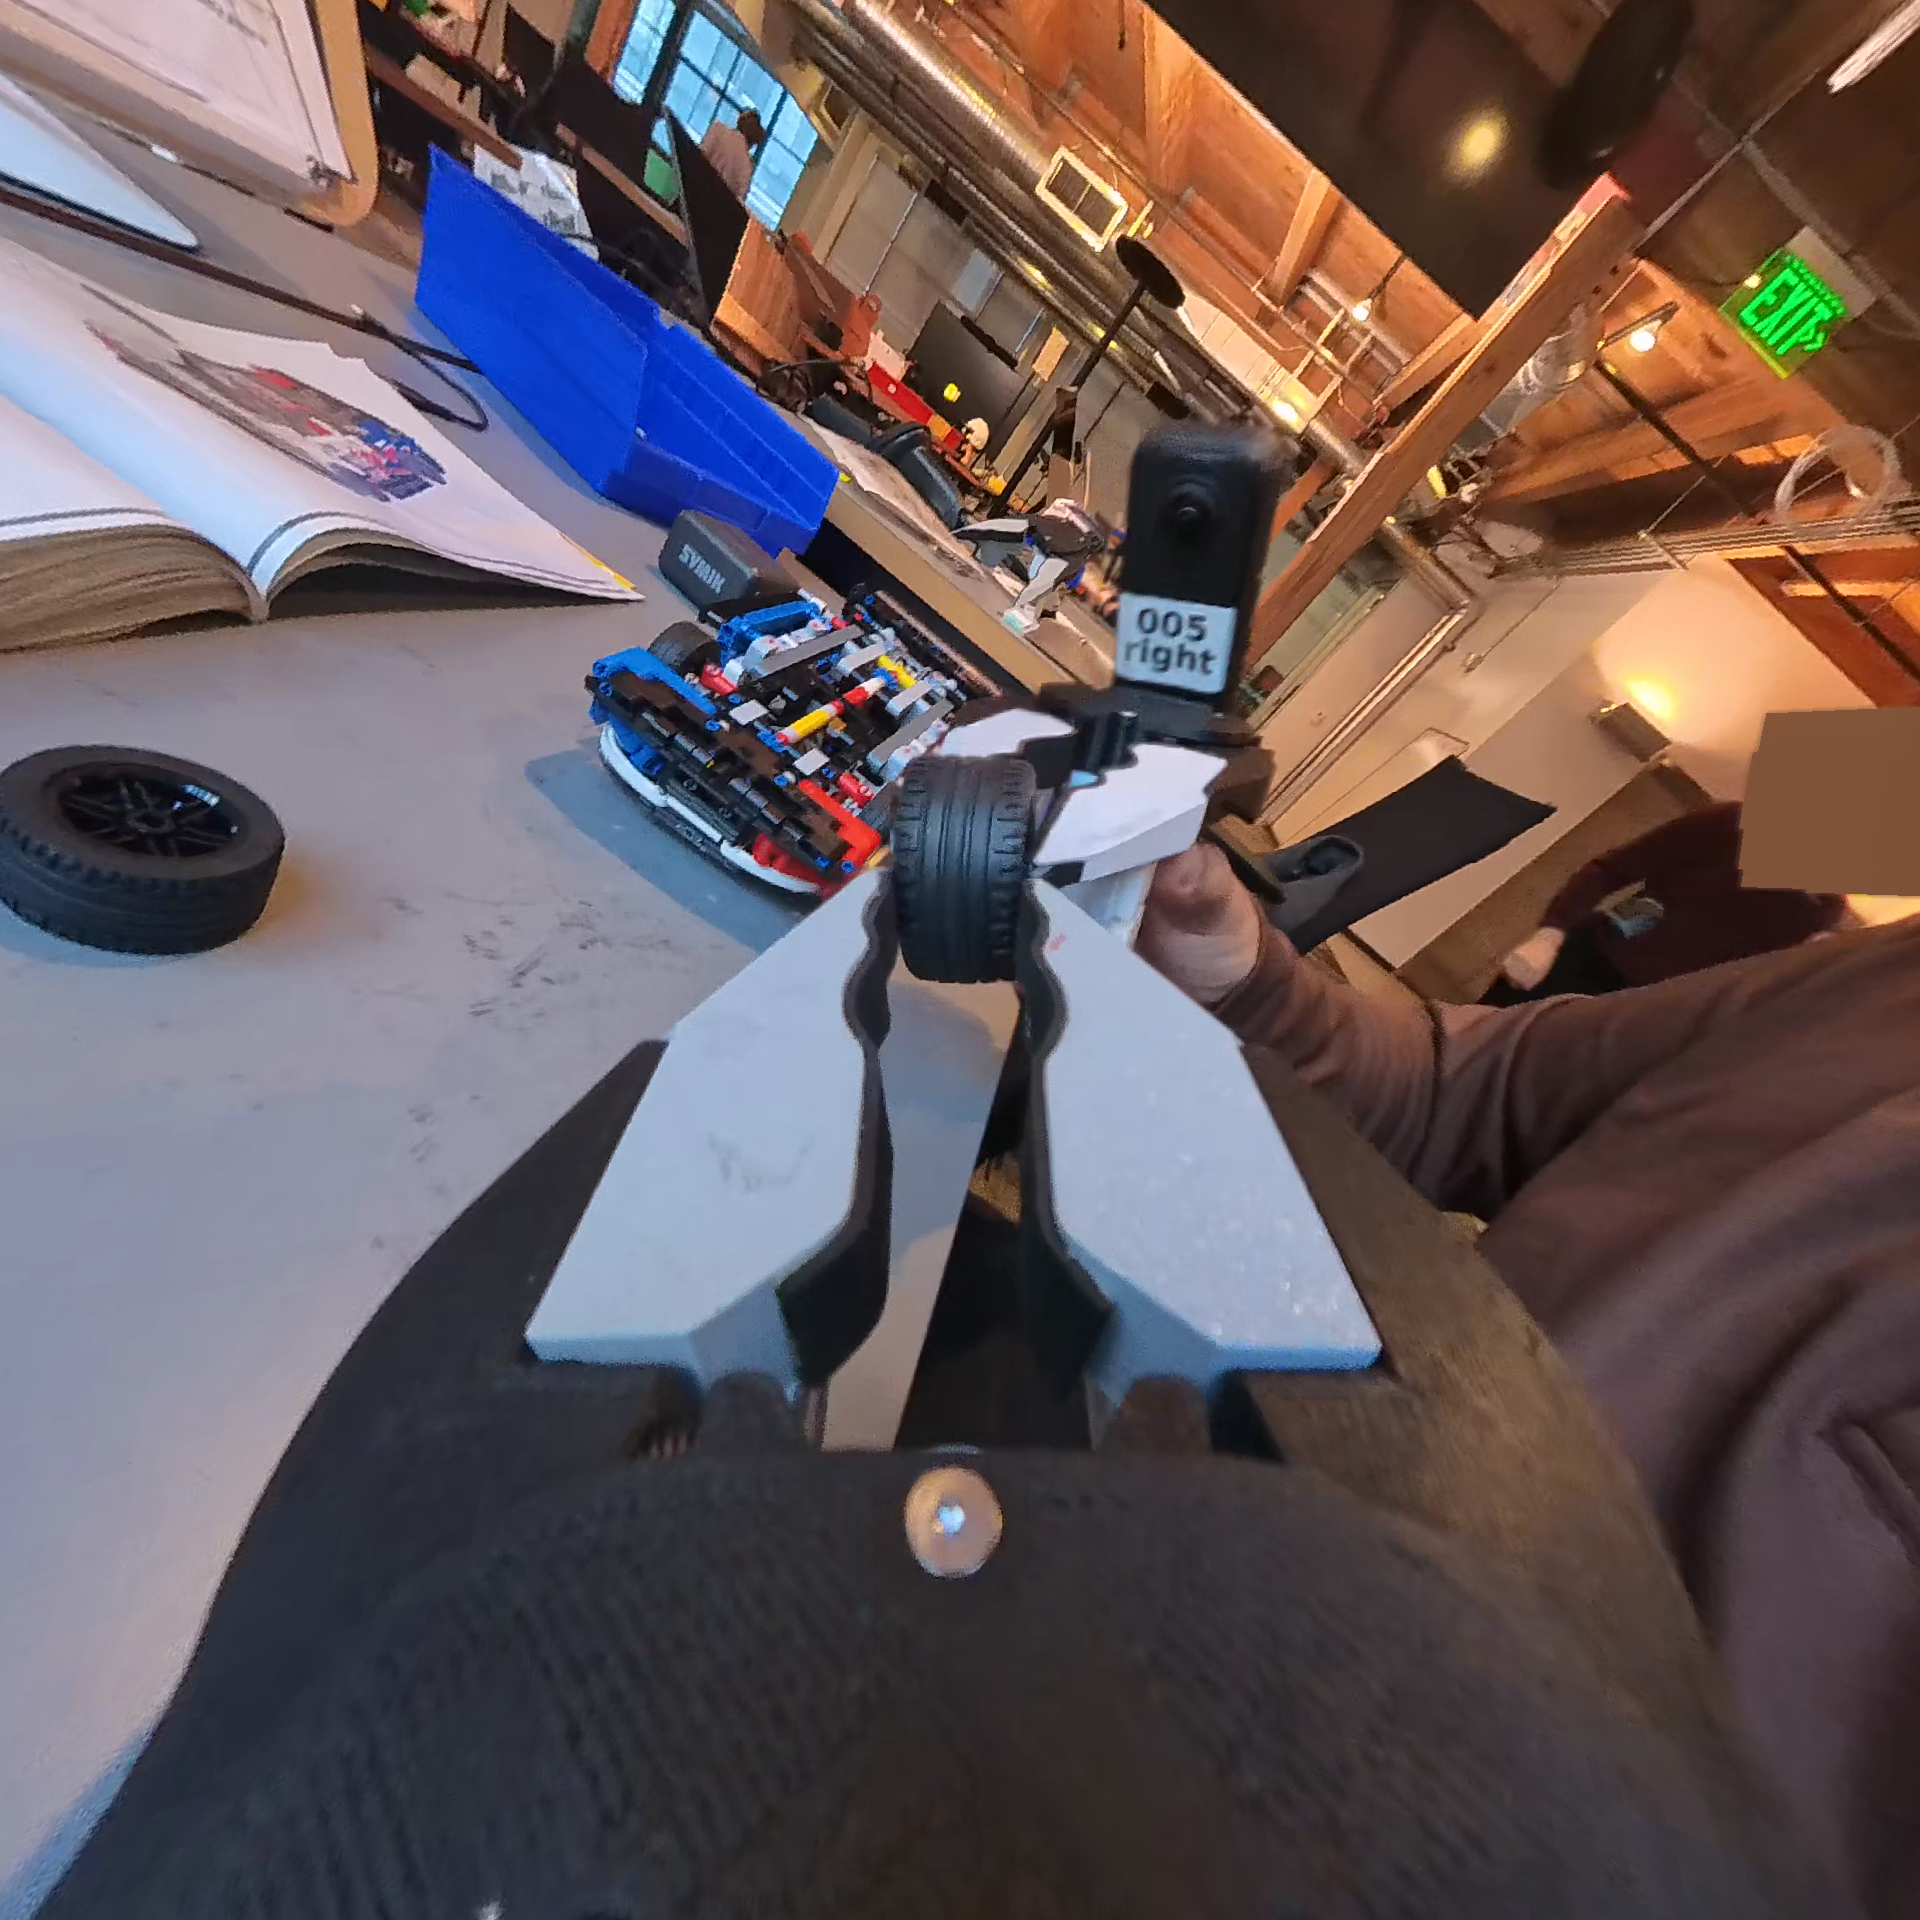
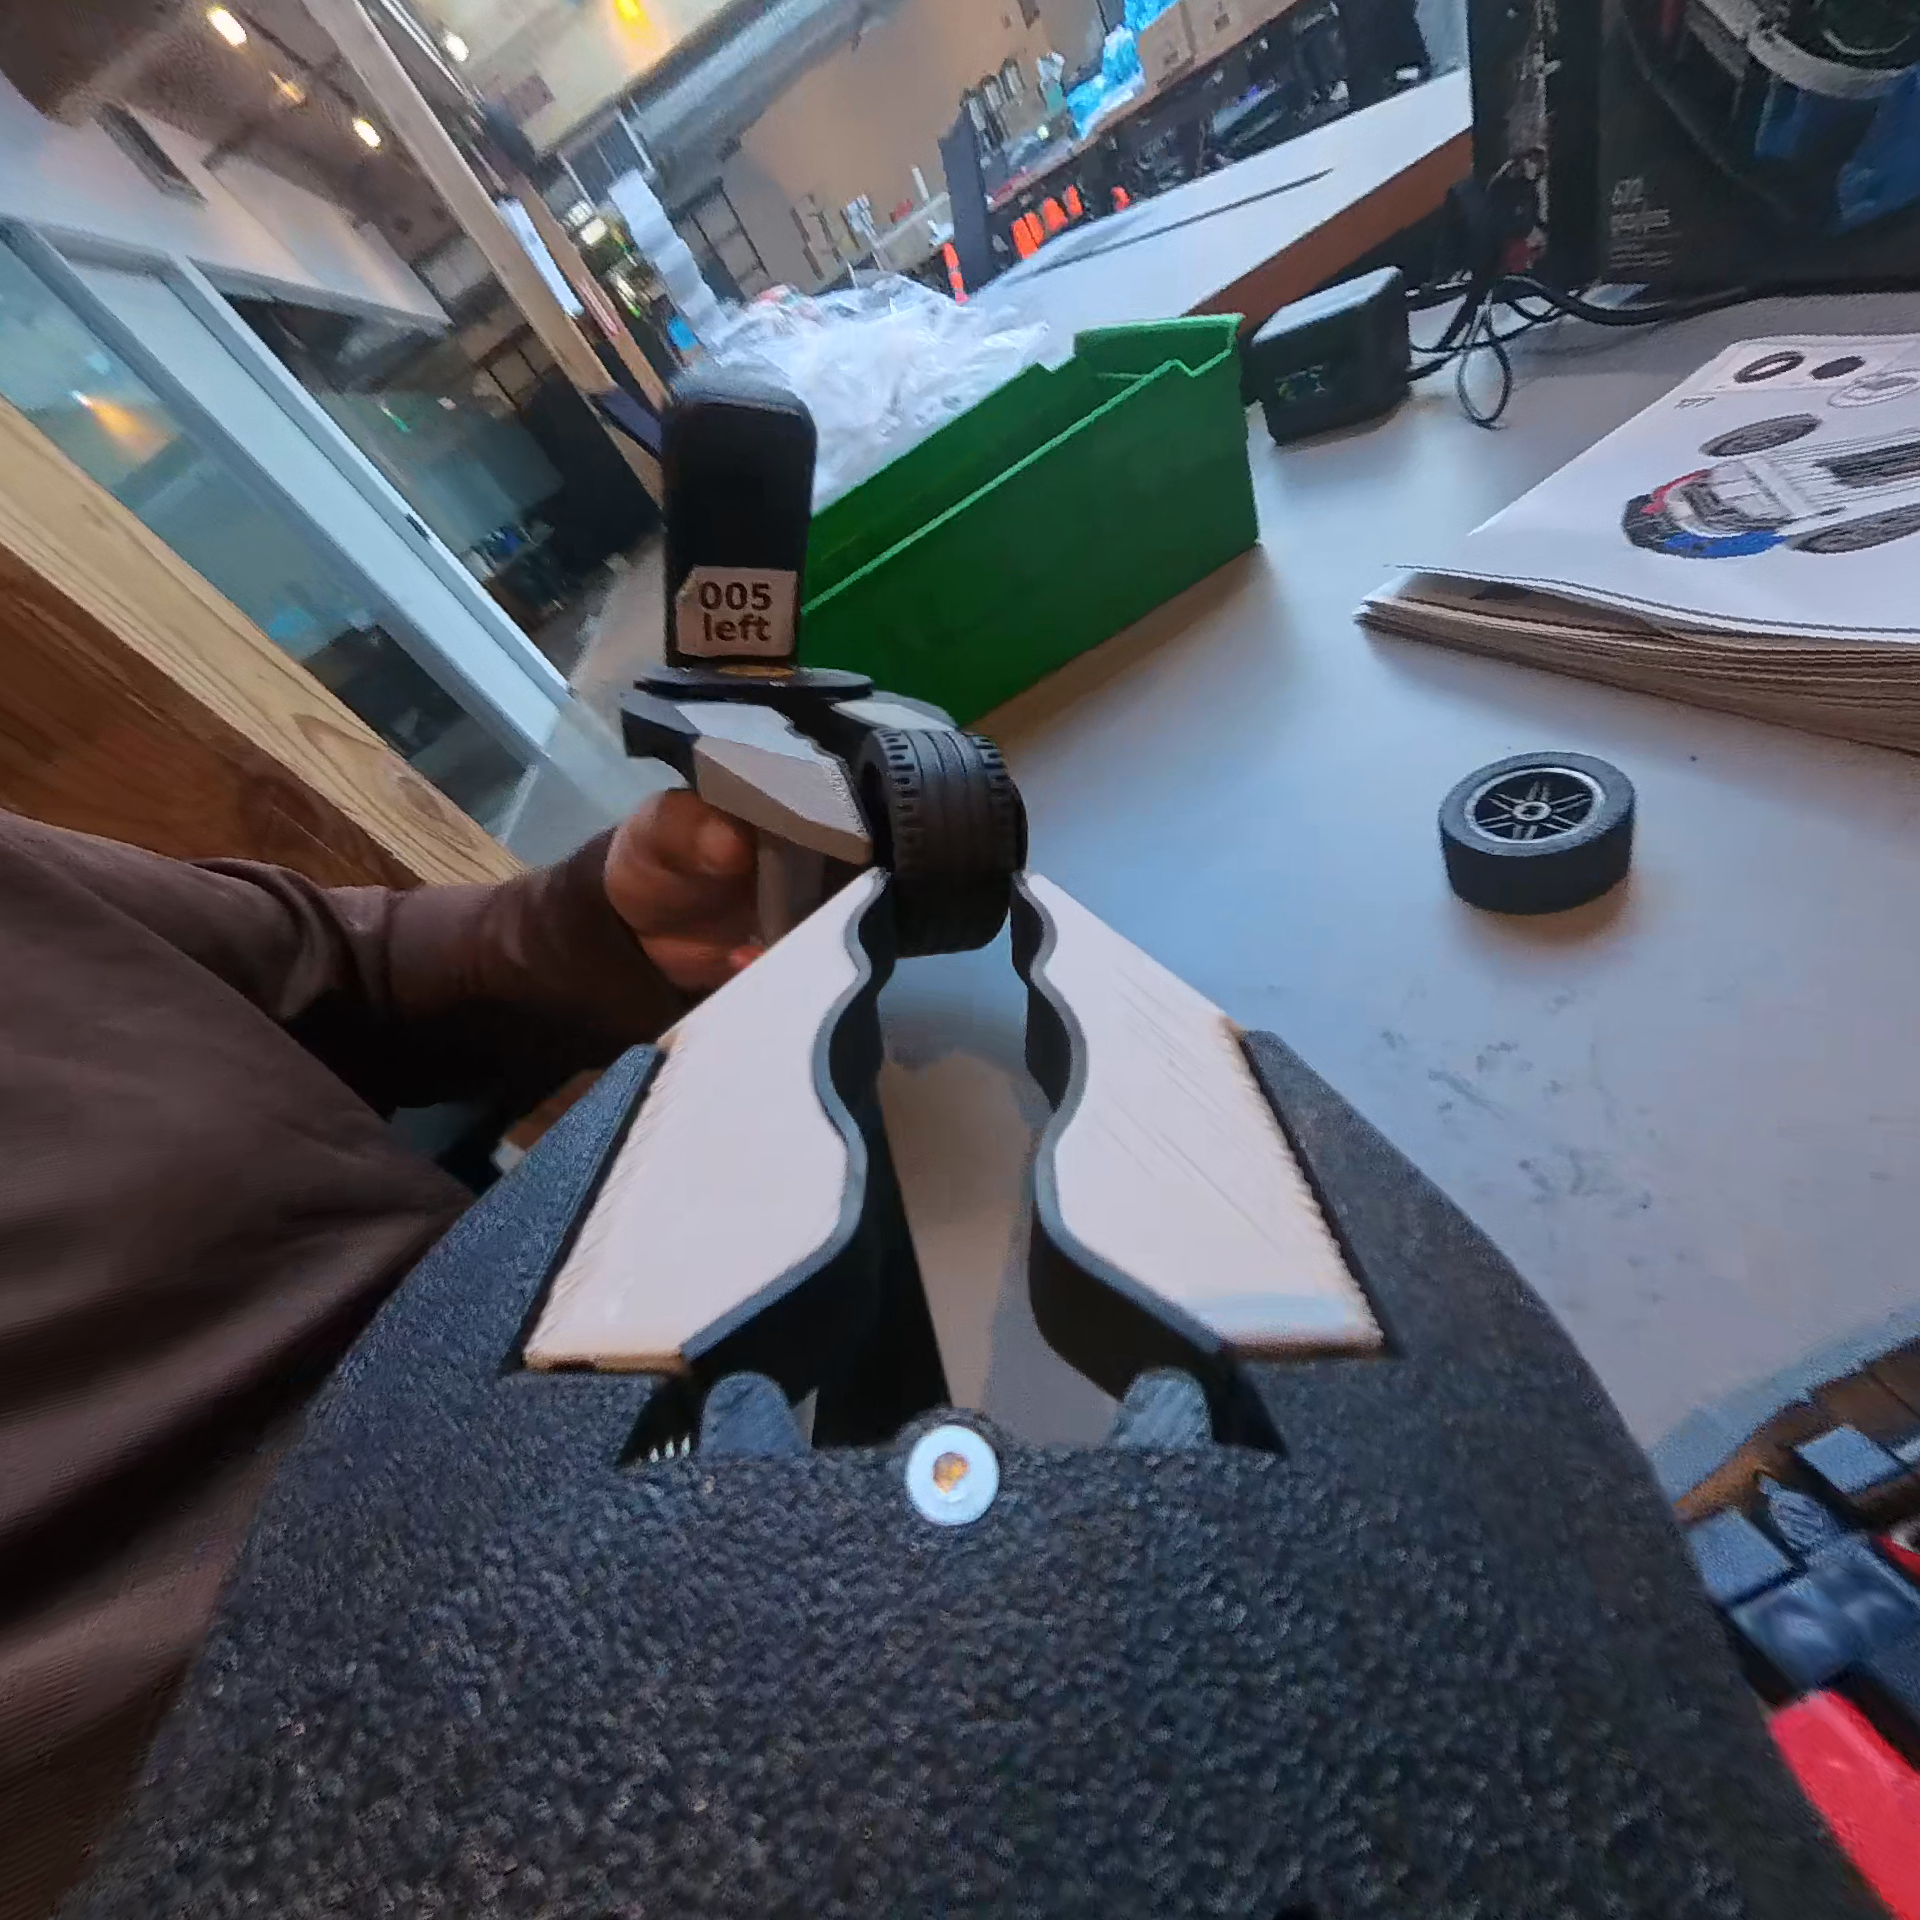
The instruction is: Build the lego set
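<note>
Left tongs (image 1: pixel 961 914): fingers narrowed onto a black tire (image 1: pixel 961 868), gripping its tread at the tips, centre of the left wrist view.
Right tongs (image 2: pixel 951 899): tips on the same tire (image 2: pixel 951 836) from the opposite side; whether they pinch it or only touch, cannot tell.
Tire: held up off the table between both tools, tread upright, centre frame in both views.
Hands: one hand (image 1: pixel 1195 925) on the right tool's grip, right of centre; the other hand (image 2: pixel 675 894) on the left tool's grip, left of centre; brown sleeves.
Toy car (image 1: pixel 769 748): part-built, blue, black, red and white, on the grey table (image 1: pixel 364 1039) just beyond the tire, middle of the left wrist view.
Spare wheel (image 1: pixel 135 847): lying flat, left edge of that view; also right of centre in the right wrist view (image 2: pixel 1536 831).
Instruction book (image 1: pixel 239 488): open, upper left; stacked pages at right edge (image 2: pixel 1683 582).
Blue bin (image 1: pixel 613 384): upper centre-left, behind the car.
Green bin (image 2: pixel 1039 520): upper centre of the right wrist view.
</note>
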A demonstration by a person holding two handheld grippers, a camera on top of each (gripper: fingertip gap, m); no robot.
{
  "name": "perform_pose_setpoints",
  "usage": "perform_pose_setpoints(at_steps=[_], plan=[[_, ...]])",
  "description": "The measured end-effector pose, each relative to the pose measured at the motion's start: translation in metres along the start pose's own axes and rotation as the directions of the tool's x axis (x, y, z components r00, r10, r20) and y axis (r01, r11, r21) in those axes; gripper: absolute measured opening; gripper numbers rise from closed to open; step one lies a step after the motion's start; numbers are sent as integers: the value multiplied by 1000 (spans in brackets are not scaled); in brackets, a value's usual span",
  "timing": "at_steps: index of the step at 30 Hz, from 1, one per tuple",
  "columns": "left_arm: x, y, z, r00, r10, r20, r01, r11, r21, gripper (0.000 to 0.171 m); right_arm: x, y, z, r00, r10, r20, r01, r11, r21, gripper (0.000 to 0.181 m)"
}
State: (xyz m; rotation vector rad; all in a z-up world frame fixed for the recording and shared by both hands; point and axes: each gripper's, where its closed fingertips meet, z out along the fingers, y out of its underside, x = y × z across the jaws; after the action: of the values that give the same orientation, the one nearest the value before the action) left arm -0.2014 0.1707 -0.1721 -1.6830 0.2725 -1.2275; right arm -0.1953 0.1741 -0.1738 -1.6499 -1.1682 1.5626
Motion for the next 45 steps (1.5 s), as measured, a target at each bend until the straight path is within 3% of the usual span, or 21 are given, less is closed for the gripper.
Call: perform_pose_setpoints(at_steps=[8, 12, 15, 21, 24, 29, 34, 39, 45], plan=[[-7, 4, 1, 998, -35, 51, 36, 999, -18, 19, 7, 2, -1, 997, -59, -54, 59, 998, -10, 17], [-6, 3, -1, 998, -46, 36, 47, 999, -18, 19, 0, -1, -3, 999, 20, 43, -21, 1000, 14, 23], [-7, 5, 0, 998, -34, 44, 36, 999, -30, 19, 3, -1, -4, 998, 47, 48, -49, 999, 21, 14], [-2, 8, 1, 999, -54, 3, 54, 998, -35, 19, -6, -5, -7, 998, -36, 54, 33, 998, 48, 0], [-3, 8, 2, 997, -71, -1, 71, 997, -30, 19, -5, -5, -9, 996, 19, 90, -23, 998, 51, 0], [-11, 13, 4, 997, -63, 49, 65, 997, -43, 19, 7, -3, -13, 1000, -10, 2, 10, 1000, 16, 3], [-13, 17, 5, 995, -88, 51, 90, 995, -52, 19, 10, 3, -9, 999, -37, -22, 36, 998, -45, 20], [-10, 20, 5, 996, -81, 47, 84, 994, -72, 19, 9, 5, -6, 999, -51, 8, 51, 997, -58, 11], [-14, 21, 4, 993, -94, 64, 100, 991, -86, 19, 9, 7, -6, 997, -78, 0, 77, 993, -85, 14]])
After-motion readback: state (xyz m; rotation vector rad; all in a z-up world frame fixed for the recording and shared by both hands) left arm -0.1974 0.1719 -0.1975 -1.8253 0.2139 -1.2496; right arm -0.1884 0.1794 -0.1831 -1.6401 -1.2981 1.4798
